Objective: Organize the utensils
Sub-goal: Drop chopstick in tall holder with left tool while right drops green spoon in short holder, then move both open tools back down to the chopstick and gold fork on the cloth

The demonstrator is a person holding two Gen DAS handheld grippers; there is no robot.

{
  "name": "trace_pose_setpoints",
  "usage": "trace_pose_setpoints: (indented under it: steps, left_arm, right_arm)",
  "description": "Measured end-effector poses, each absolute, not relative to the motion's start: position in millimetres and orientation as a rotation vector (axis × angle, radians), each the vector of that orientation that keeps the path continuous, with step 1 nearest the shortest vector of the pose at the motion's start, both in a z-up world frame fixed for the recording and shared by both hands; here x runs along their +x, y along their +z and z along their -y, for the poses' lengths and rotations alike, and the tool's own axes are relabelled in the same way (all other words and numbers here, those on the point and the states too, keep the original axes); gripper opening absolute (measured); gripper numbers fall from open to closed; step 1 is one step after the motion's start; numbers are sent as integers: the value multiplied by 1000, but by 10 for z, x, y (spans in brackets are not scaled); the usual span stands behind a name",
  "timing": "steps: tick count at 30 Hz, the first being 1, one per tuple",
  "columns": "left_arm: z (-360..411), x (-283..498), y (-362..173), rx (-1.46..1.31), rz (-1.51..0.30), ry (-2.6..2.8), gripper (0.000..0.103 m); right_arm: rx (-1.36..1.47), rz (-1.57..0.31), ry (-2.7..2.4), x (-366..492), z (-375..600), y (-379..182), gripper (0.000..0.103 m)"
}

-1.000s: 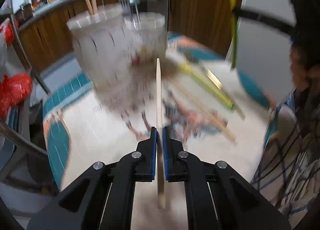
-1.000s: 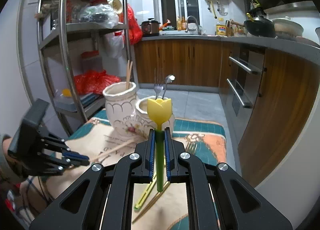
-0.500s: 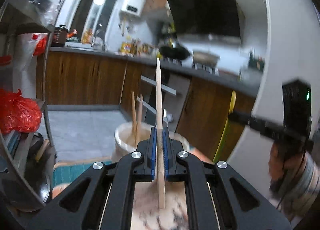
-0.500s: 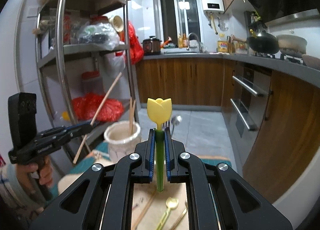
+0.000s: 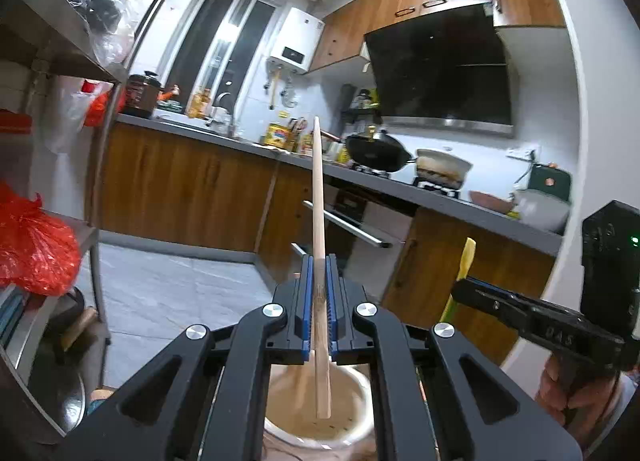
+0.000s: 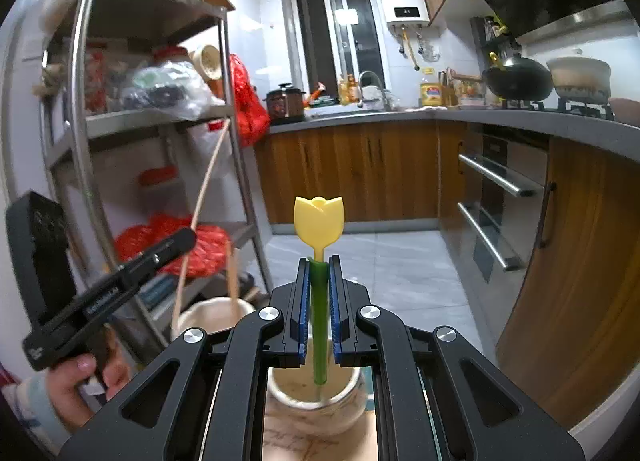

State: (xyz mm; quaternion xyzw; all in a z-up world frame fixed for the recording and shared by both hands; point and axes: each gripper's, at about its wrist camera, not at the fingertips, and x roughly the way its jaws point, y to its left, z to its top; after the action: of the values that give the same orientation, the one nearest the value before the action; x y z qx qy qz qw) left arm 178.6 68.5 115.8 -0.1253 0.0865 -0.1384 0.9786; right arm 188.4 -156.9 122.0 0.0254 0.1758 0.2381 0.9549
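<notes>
Two utensils are up for deposit. Left tongs (image 5: 318, 305) clamp a pale wooden chopstick (image 5: 317, 197), upright, lower end hanging over the mouth of a cream ceramic pot (image 5: 362, 427) directly below. Right tongs (image 6: 319, 311) clamp the green stem of a yellow tulip-topped plastic utensil (image 6: 319, 223), tip above a second cream floral ceramic jar (image 6: 352, 391). First pot already holds one wooden stick (image 6: 232, 273); jar's contents unreadable. Step: insertion. Next, judged: lower each straight down, then release.

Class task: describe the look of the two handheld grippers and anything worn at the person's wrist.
Both grippers, left and right, are black, with angular arms, silver round bolts and blue ribbed pads. Each has a boxy black handle; the right one's shows a small green light. A pale cuff covers the left wrist.
</notes>
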Motion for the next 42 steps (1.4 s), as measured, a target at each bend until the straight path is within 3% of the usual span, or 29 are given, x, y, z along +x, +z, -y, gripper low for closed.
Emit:
trace_pose_setpoints:
  steps: [12, 25, 29, 31, 33, 40, 42]
  left_arm:
    - [-656, 1727, 818, -201, -249, -257, 6]
    - [-621, 1639, 727, -118, -325, -227, 6]
    - [-608, 1632, 753, -105, -346, -211, 10]
    - [-606, 1613, 764, -101, -345, -200, 23]
    - [-611, 1571, 784, -103, -335, -190, 38]
    - [-672, 1453, 828, -127, -337, -174, 54]
    - [-689, 1426, 846, -131, -343, -170, 60]
  right_arm:
    - [88, -467, 468, 2123, 1548, 661, 10]
    - [88, -539, 447, 2141, 1521, 476, 10]
    - [75, -543, 438, 2138, 1504, 483, 10]
    - [74, -548, 433, 2138, 1498, 488, 11]
    - [75, -550, 428, 2146, 1495, 499, 21]
    - [115, -554, 418, 2100, 1607, 464, 51]
    - [125, -546, 416, 2053, 1658, 469, 67]
